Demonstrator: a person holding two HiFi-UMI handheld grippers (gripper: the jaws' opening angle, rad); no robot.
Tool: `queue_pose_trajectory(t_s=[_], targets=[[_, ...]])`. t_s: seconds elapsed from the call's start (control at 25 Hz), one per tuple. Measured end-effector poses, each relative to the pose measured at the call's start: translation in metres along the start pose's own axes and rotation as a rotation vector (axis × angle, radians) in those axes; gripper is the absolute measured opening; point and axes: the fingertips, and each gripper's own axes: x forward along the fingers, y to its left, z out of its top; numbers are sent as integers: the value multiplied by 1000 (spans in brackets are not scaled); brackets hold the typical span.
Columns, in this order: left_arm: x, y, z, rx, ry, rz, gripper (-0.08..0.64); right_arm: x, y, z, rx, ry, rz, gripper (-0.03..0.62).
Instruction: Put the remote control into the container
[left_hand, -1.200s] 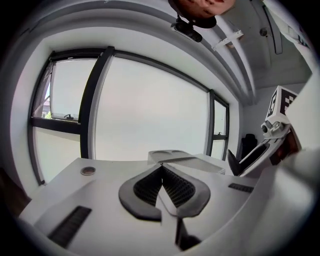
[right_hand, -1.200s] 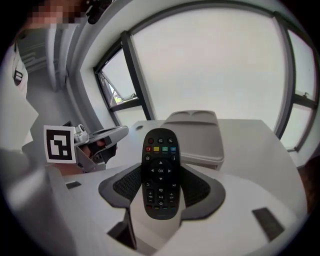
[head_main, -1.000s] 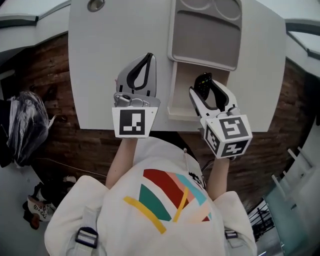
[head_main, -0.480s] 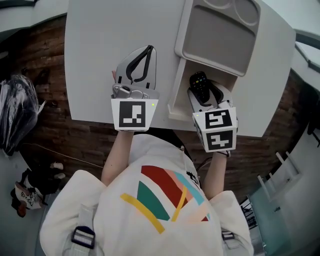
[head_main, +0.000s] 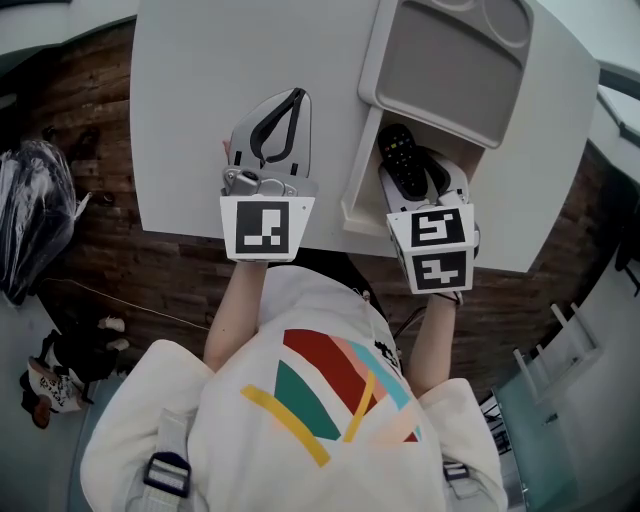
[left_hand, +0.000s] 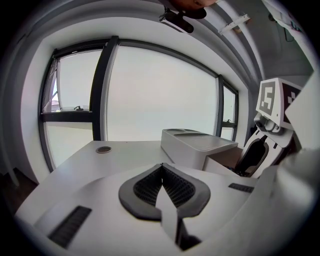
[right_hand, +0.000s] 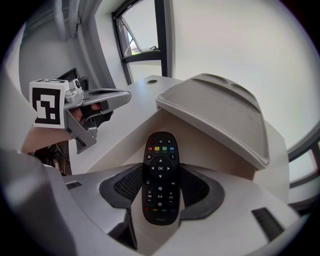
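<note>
A black remote control (right_hand: 160, 182) with coloured buttons lies lengthwise between my right gripper's (right_hand: 161, 172) pads, which press on its sides. In the head view the remote (head_main: 400, 160) and the right gripper (head_main: 418, 178) reach into the open lower compartment (head_main: 362, 190) of a white container, under its tray-shaped lid (head_main: 450, 60). The lid (right_hand: 215, 110) slopes just ahead in the right gripper view. My left gripper (head_main: 297, 97) rests over the white table (head_main: 190, 120) to the container's left, shut with nothing between its pads (left_hand: 150, 186).
The table's near edge (head_main: 180, 232) runs just below both grippers. A round grommet (left_hand: 103, 149) sits in the tabletop far ahead. A black bag (head_main: 35, 230) and shoes (head_main: 45, 385) are on the floor at the left. Large windows stand beyond the table.
My right gripper has carried the remote forward, deeper into the container's open compartment. The left gripper has stayed where it was on the table.
</note>
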Motion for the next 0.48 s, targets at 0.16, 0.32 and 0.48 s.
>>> queue_pose_trajectory(t_s=[0.16,0.32,0.48], targets=[[-3,0,1,-7,-15,-1,8,2,1,-1,-12,-3,-11,232],[-6,1,-1,-18,-16,3,8,1,1,3,-21,-36,-27,232],[-10,4,-3,-44,-13,8,8,3,-2,9,-49,-90,-96,232]])
